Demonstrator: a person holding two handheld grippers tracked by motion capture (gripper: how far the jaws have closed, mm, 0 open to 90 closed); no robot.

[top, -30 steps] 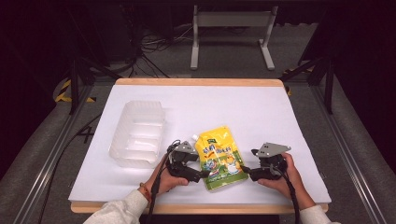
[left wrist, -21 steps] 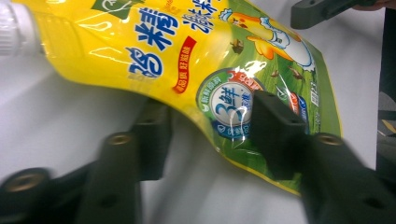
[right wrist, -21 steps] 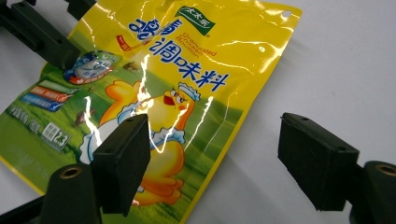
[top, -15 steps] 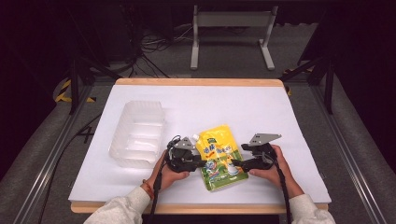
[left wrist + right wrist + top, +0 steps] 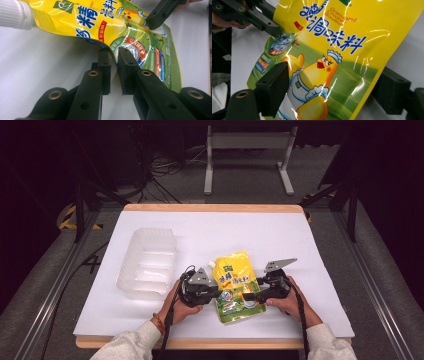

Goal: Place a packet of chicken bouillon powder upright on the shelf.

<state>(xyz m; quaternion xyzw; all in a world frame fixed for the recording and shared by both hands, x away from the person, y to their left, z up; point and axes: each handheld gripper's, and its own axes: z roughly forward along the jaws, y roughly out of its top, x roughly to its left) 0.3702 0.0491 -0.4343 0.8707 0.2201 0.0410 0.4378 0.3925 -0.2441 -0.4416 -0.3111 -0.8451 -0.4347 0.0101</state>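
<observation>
The left hand-held gripper [image 5: 113, 53] pinches the lifted edge of a glossy yellow-and-green seasoning pouch with a white screw cap [image 5: 107, 23]. The right hand-held gripper [image 5: 329, 91] stands wide open, its jaws straddling the pouch's lower end. The pouch lies on the white counter [image 5: 280, 235], beside a clear plastic tray [image 5: 147, 262].

One yellow seasoning pouch [image 5: 235, 285] with one white screw cap [image 5: 15, 13], one clear plastic tray [image 5: 147, 262] and two hand-held grippers, left [image 5: 218, 292] and right [image 5: 246, 296], on one white-topped desk [image 5: 250, 232].
</observation>
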